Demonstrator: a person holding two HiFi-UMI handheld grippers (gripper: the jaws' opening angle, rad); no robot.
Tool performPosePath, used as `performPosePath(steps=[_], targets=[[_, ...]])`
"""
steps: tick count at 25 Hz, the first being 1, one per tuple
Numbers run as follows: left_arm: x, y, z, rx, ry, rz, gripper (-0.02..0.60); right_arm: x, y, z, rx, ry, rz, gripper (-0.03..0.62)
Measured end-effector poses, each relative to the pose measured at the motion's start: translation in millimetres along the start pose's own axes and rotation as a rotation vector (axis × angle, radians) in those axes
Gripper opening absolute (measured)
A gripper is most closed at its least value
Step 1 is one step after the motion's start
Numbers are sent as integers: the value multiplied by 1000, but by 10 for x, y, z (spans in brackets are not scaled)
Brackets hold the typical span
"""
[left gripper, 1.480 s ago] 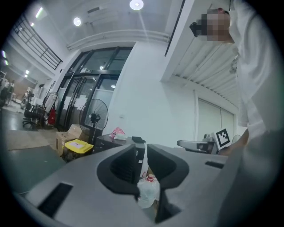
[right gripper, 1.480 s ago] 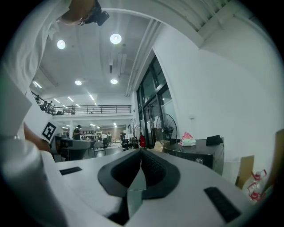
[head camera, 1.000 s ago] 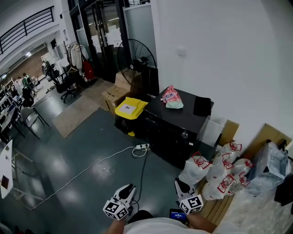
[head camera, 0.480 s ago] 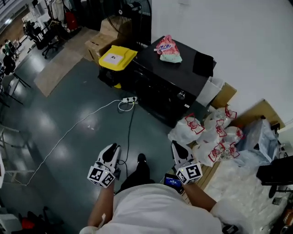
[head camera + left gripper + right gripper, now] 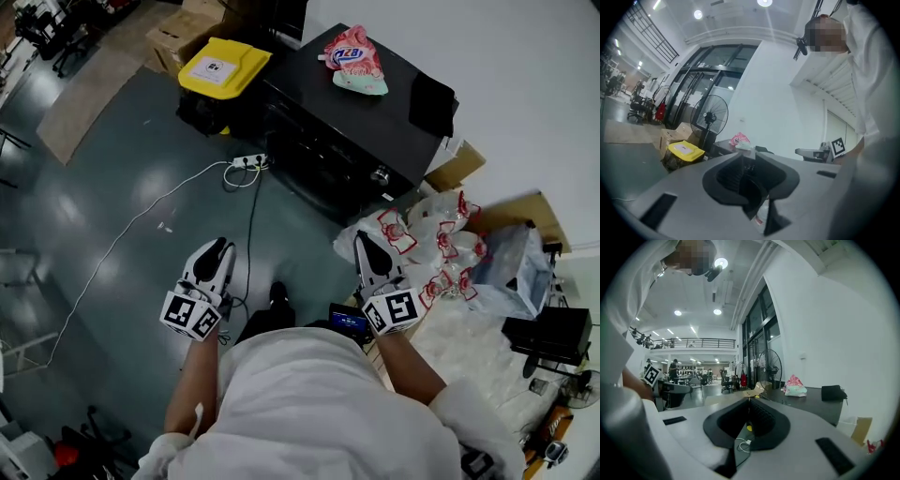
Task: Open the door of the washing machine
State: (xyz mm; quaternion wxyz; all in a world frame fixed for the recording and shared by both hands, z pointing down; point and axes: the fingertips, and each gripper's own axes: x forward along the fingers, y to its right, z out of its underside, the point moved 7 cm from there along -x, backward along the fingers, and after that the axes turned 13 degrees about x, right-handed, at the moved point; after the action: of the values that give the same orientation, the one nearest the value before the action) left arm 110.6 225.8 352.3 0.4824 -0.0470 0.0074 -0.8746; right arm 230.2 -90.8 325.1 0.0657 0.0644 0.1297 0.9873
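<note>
The washing machine (image 5: 323, 155) is a low black box against the white wall; its front faces the grey floor and its door looks closed. A pink bag (image 5: 356, 54) and a black cloth (image 5: 433, 101) lie on its top. I hold both grippers level in front of my body, well short of the machine. My left gripper (image 5: 217, 246) has its tips a narrow slit apart, with nothing between them. My right gripper (image 5: 360, 238) has its tips together and is empty. In the right gripper view the machine's top (image 5: 811, 401) lies to the right of my right gripper (image 5: 749, 400).
A yellow-lidded bin (image 5: 223, 66) stands left of the machine, with cardboard boxes (image 5: 186, 28) behind it. A power strip (image 5: 248, 161) and its cable (image 5: 122, 239) lie on the floor ahead. White plastic bags (image 5: 427, 244) are piled to the right, beside my right gripper.
The head view has moved closer to the washing machine and tilted further down. Both grippers have advanced with the person and sit higher in the picture. Their jaws look unchanged.
</note>
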Motion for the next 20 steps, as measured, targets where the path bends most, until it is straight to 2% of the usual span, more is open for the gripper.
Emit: performPosePath(steps=[6,11,20], targets=[[417,-394,66,-54,-7,5,84,439,200,-99,-10,2,41,28],[851,-712,124,-61,-19,-6,84,949,531,-141,-7,-1,34,28],[1831,-1434,-81,24,-60,-35,84,2182,1146,-420,-43,49,-50,28]])
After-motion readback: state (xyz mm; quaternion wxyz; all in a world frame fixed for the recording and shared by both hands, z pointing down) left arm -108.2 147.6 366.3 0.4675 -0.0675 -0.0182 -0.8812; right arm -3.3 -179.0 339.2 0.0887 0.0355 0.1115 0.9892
